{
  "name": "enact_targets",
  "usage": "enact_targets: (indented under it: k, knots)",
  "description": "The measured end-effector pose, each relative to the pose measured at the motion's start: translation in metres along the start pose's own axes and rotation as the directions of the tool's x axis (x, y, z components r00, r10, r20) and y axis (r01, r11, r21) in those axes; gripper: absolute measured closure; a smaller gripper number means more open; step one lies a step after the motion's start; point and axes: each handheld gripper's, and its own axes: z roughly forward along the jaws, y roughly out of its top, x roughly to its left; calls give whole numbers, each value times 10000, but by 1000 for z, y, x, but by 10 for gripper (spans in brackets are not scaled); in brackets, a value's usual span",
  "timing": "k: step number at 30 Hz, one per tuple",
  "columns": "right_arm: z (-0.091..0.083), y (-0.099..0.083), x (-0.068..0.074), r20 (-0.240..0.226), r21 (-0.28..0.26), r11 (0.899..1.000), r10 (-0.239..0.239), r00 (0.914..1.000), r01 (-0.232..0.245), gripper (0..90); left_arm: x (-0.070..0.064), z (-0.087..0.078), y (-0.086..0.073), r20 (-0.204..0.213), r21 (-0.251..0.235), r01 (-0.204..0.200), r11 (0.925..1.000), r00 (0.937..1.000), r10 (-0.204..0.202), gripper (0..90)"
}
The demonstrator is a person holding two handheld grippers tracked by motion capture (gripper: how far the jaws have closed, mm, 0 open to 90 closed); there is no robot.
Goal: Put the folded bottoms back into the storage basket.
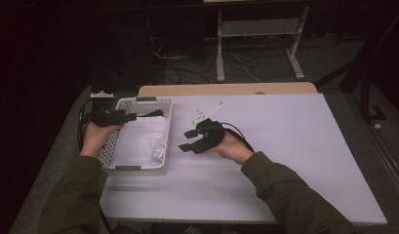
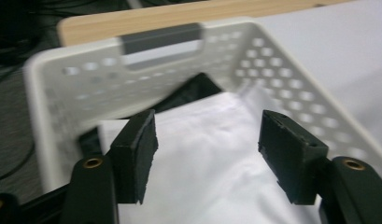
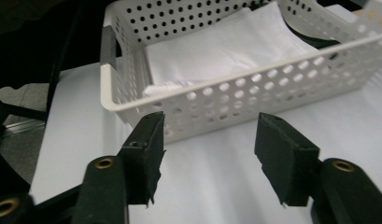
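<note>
**Perforated basket of white cloth flanked by two open grippers**

No brand, label or writing can be read on anything. A white plastic basket (image 1: 120, 103), rectangular, its walls pierced with rows of round holes and its short ends fitted with grey handle slots, is set at the left edge of the worktop (image 1: 285, 146), a smooth white board. Folded white cloth (image 1: 138, 139) with soft creases is laid inside it; a dark item is partly seen under the cloth at the far end and cannot be identified.

The left gripper (image 1: 131, 116) is held over the basket's far left corner, its black, matte, block-shaped jaws spread apart with nothing between them. The right gripper (image 1: 189, 140) is held just beside the basket's right wall, above the worktop, its jaws likewise spread and empty. The left gripper view is blurred. The basket's far end is cut off in the right gripper view.
</note>
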Motion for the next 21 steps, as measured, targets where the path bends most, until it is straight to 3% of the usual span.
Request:
enact_targets:
  k: [8, 15, 21]
  knots:
    - [-18, -21, -5, 725, -202, 9991, 376, 9967, -362, 304, -39, -2, -6, 997, -220, -601, 9980, 9931, 620, 281]
    - [-37, -43, -8, 1195, -295, 9986, 470, 9917, -437, 198, -77, -5, -12, 1662, -454, -1305, 9904, 9766, 1363, 177]
    - [-58, -61, -10, 1646, -452, 9974, 628, 9844, -561, 136, -102, -8, -21, 2002, -799, -1567, 9844, 9649, 1698, 133]
